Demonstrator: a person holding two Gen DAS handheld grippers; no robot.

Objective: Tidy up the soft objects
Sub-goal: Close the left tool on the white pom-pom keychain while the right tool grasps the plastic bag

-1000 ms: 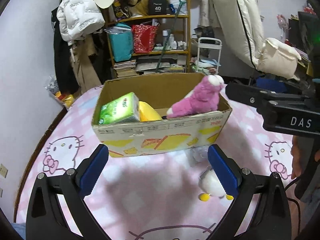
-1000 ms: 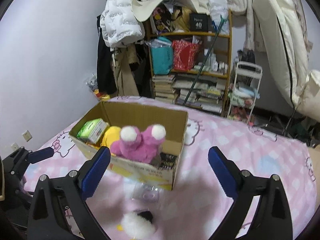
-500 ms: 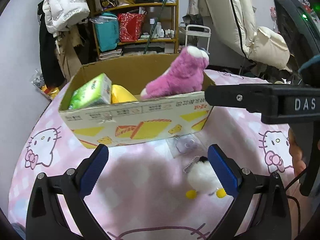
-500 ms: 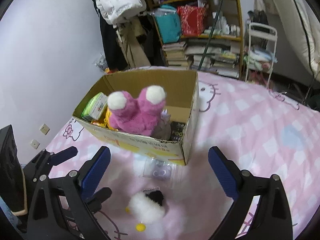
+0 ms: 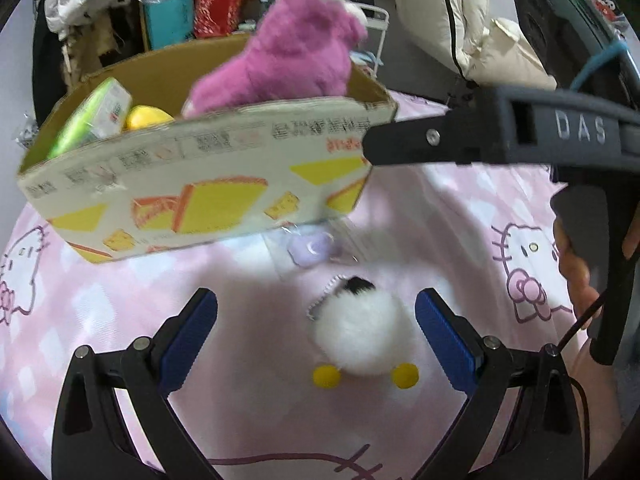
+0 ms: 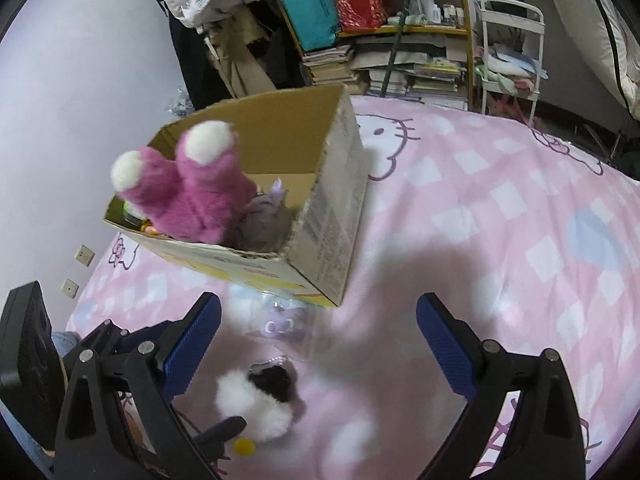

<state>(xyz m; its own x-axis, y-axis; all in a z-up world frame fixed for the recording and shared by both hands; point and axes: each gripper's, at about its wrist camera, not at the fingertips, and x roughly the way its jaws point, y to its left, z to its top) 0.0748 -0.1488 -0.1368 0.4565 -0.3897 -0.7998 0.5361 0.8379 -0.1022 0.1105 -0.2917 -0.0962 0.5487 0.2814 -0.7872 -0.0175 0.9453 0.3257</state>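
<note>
A white fluffy plush [image 5: 360, 336] with yellow feet and a black patch lies on the pink bedspread. My left gripper [image 5: 316, 332] is open, one finger on each side of the plush, not touching it. My right gripper [image 6: 318, 340] is also open and empty, with the same plush [image 6: 256, 404] low and to its left. Behind stands a cardboard box [image 5: 200, 184] holding a pink plush [image 5: 296, 56], a green tissue pack [image 5: 92, 116] and something yellow [image 5: 146, 116]. The right wrist view shows the box [image 6: 332, 216], the pink plush [image 6: 192, 192] and a lilac soft thing [image 6: 264, 220].
A small purple item in a clear bag [image 5: 312, 246] lies between the plush and the box. The right tool's black frame [image 5: 520, 132] crosses above right, with a hand [image 5: 576, 276] on its handle. Shelves of books and bags [image 6: 380, 40] stand beyond the bed.
Both grippers have come lower and closer to the box and the white plush. The plush now lies between the left gripper's fingers. Both stayed open.
</note>
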